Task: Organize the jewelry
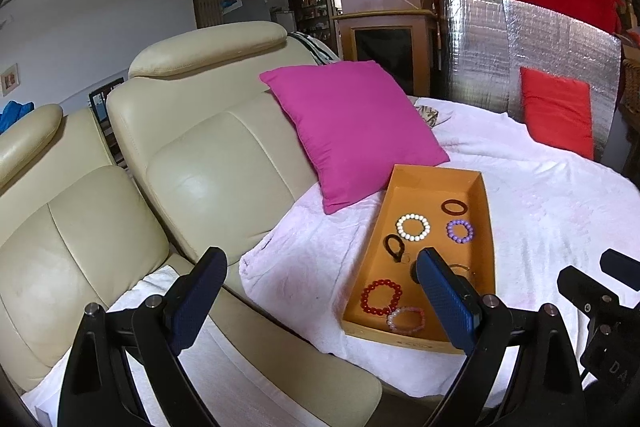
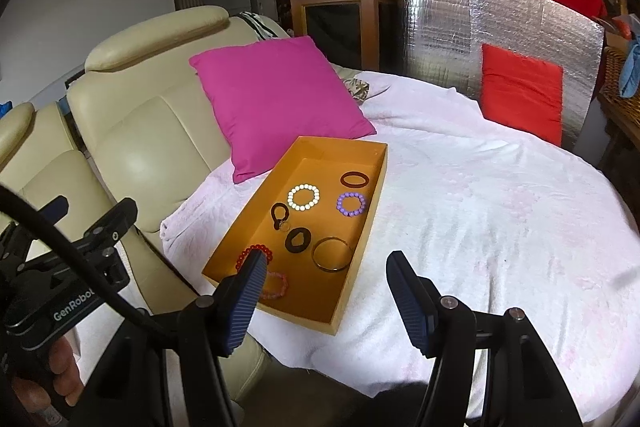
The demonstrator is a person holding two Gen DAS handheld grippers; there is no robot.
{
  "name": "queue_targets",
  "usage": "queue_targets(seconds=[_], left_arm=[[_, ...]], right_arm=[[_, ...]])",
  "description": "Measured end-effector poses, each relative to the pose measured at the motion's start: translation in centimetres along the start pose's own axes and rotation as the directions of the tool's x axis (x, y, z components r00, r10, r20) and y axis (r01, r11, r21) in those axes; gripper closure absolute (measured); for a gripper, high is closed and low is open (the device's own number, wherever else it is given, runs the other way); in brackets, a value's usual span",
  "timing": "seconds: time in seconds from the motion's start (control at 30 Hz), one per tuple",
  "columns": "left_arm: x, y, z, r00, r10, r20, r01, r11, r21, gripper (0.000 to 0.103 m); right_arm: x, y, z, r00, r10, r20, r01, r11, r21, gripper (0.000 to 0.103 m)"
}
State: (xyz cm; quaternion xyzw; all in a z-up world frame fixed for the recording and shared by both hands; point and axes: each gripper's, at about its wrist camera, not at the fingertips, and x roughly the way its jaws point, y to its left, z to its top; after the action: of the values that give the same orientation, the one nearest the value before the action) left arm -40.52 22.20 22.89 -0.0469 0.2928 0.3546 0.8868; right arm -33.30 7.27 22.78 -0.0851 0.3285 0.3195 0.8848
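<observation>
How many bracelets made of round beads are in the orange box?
4. White one mid-box, purple one beside it toward the right wall, red one and pink one at the near end, both partly hidden behind a tong finger. The orange box holds other rings too.

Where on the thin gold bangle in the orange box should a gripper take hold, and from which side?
Grip the gold bangle across its near rim, coming from above. It lies flat on the floor of the orange box, so one finger fits inside the hoop, one outside. The wall blocks side approaches.

sofa [image 2: 132, 131]: glossy leather | tray [image 2: 362, 223]: matt card | blanket [image 2: 480, 227]: fuzzy cloth
</observation>
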Motion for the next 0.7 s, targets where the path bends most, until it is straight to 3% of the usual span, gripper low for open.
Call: queue_targets(seconds=[0.5, 0.7], left_arm=[[2.1, -1.8, 1.2, 0.998, 0.056, -0.031, -0.055, 0.998, 0.028, 0.007], [2.7, -4.3, 1.8, 0.998, 0.060, -0.030, -0.057, 0.995, 0.081, 0.007]], right_arm=[[4.3, -1.5, 1.4, 0.998, 0.041, -0.042, -0.041, 0.999, 0.016, 0.037], [5.0, -3.2, 1.7, 0.998, 0.063, -0.024, -0.061, 0.997, 0.050, 0.037]])
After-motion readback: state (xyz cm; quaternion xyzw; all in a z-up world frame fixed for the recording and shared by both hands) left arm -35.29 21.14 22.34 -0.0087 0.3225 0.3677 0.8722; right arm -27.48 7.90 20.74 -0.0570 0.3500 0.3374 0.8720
